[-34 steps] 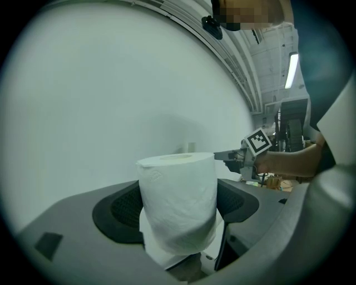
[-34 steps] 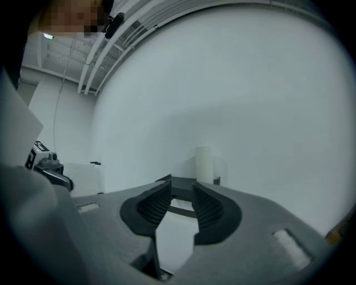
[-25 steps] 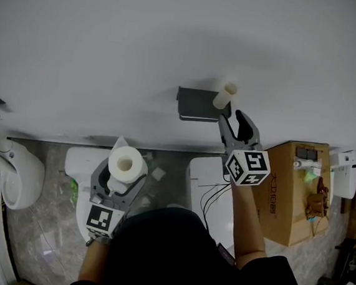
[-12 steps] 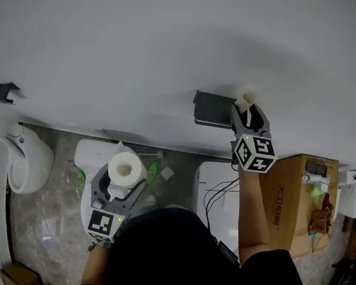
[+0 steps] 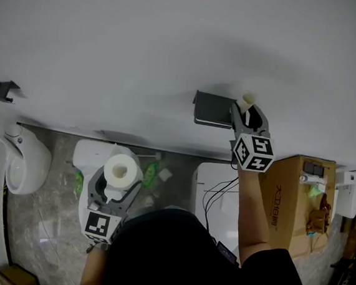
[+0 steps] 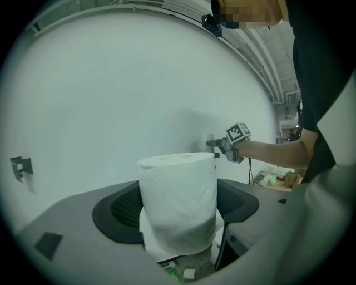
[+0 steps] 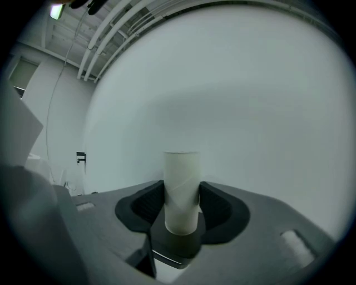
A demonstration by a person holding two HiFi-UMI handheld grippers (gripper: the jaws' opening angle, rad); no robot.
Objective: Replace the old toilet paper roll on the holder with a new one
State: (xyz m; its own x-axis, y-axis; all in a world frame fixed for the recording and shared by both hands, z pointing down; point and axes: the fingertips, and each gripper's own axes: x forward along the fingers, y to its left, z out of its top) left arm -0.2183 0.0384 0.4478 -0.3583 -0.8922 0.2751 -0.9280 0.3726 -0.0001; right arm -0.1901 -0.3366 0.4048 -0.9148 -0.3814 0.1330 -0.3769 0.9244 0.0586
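A full white toilet paper roll (image 5: pixel 119 169) stands upright between the jaws of my left gripper (image 5: pixel 116 186), which is shut on it low at the left; the roll (image 6: pixel 178 200) fills the left gripper view. On the white wall, a dark holder (image 5: pixel 212 109) carries the empty cardboard tube (image 5: pixel 247 102). My right gripper (image 5: pixel 249 117) reaches up to it. The tube (image 7: pixel 181 189) stands between its jaws, which are closing, and both pads touch its sides. The holder's arm (image 7: pixel 177 245) shows beneath the tube.
A white toilet fixture (image 5: pixel 14 168) stands at the far left and a white unit (image 5: pixel 88 156) sits below the held roll. A cardboard box (image 5: pixel 297 200) and a white appliance with cables (image 5: pixel 213 195) are on the right. A small black bracket (image 5: pixel 5 91) is on the wall.
My right gripper rose from below the tube and now has the tube between its jaws. The left gripper drifted slightly down and left with the roll.
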